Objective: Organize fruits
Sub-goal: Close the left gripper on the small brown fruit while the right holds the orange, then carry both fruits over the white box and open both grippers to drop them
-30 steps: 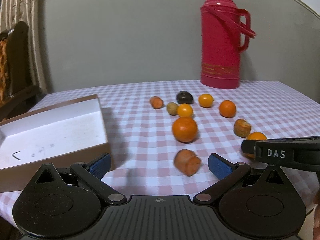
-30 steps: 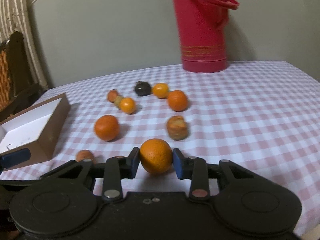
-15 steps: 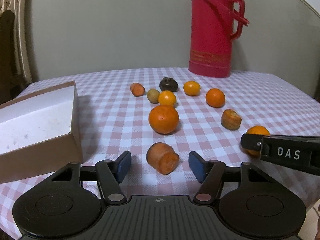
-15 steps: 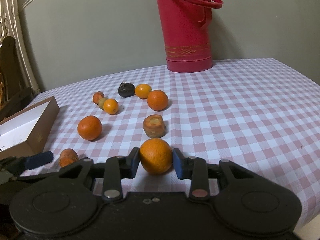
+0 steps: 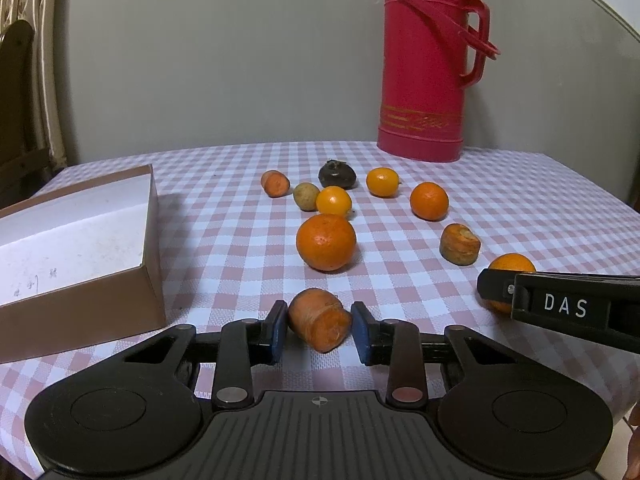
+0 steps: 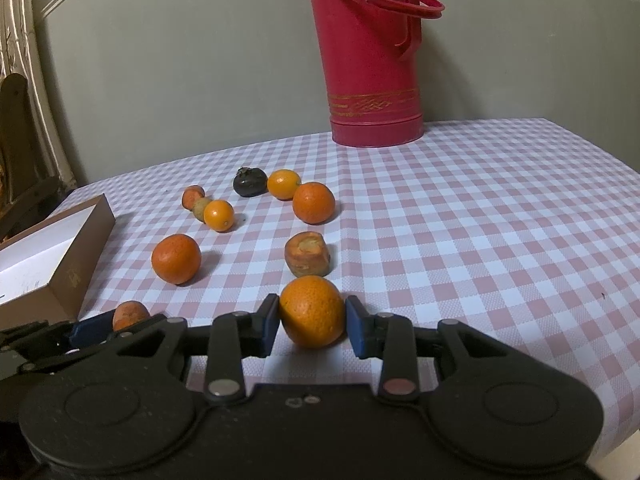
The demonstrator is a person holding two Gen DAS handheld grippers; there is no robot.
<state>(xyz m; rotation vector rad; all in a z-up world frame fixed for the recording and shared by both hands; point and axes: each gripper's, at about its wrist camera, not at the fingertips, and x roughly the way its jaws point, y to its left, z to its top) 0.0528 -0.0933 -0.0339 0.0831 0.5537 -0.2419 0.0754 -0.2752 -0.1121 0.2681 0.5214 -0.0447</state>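
On the pink checked tablecloth, a cut carrot piece [image 5: 320, 326] lies between the blue pads of my left gripper [image 5: 319, 318]. Its jaws are closing, and both pads touch the piece. In the right wrist view my right gripper [image 6: 312, 316] is shut on an orange [image 6: 311, 310] that rests on the cloth. That orange [image 5: 514, 266] shows partly behind the right gripper's finger at the right of the left wrist view. To the left sits an open brown box [image 5: 80, 320] with a white inside, holding nothing.
Beyond the grippers lie a large orange [image 5: 326, 242], a carrot stub [image 5: 460, 244], several smaller oranges, a dark fruit [image 5: 337, 175], a greenish fruit [image 5: 306, 196] and another carrot piece [image 5: 275, 183]. A red thermos [image 5: 424, 60] stands at the back. A wooden chair [image 5: 16, 100] is at the far left.
My left gripper's jaws went from wide open to closed around the carrot piece. The right gripper kept its hold on the orange and stayed put.
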